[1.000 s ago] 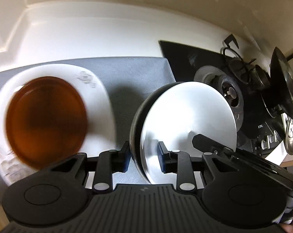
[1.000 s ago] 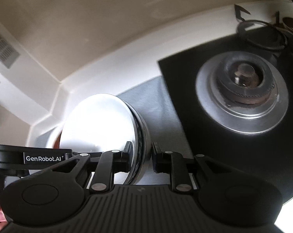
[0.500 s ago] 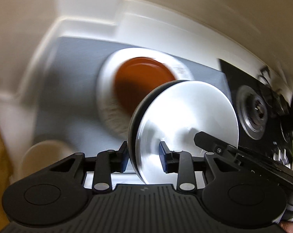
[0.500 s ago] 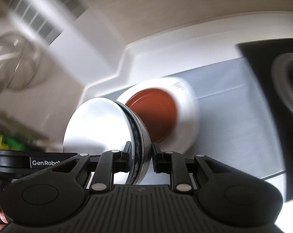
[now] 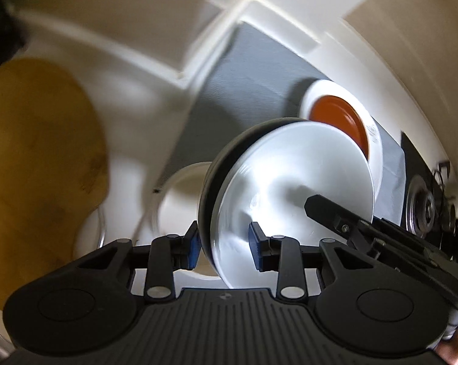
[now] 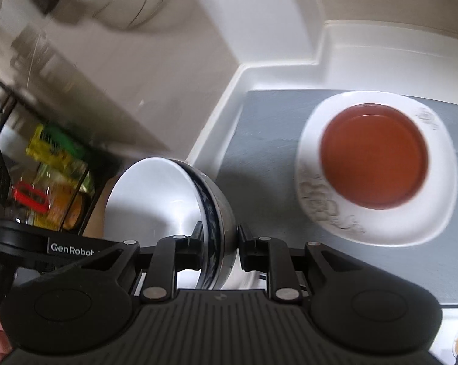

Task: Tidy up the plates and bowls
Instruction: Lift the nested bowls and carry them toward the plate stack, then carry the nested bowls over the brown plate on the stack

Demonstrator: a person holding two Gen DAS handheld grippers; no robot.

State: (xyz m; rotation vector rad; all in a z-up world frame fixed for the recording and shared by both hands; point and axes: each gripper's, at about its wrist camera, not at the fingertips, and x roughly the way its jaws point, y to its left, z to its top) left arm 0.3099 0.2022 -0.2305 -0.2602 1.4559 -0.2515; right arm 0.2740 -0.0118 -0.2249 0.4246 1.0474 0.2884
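White counter (image 6: 277, 70) w/ a raised lip runs along the back, and a grey mat (image 6: 259, 140) lies on it. On the mat we see a white plate (image 6: 377, 222) w/ a faint floral print, and a brown dish (image 6: 374, 155) sits in its middle. Both are a bit blurred.

We hold one bowl (image 5: 292, 188) up on edge between both tools: white inside, dark outside, w/ a dark patterned band under the rim in the right view (image 6: 210, 210). Our left gripper (image 5: 224, 245) pinches its rim, one blue-padded finger on the dark outer wall, the other on the white inside. Our right gripper (image 6: 219, 245) grips the opposite rim the same way, one finger inside, one outside. In the left view the right tool's black arm crosses over the bowl's white face.

Bowl hangs above the counter, near the mat's left edge and short of the plate, not touching either as far as we can tell.

Left view: a tan wooden board (image 5: 40, 164) at far left, a pale round dish (image 5: 180, 194) below and behind the bowl, too blurred to name, and at far right a black hob (image 5: 423, 210) w/ a burner.

Right view: a metal strainer (image 6: 131, 3) up top, and a wire rack (image 6: 46, 176) w/ yellow, green and red packets at left, all blurred.
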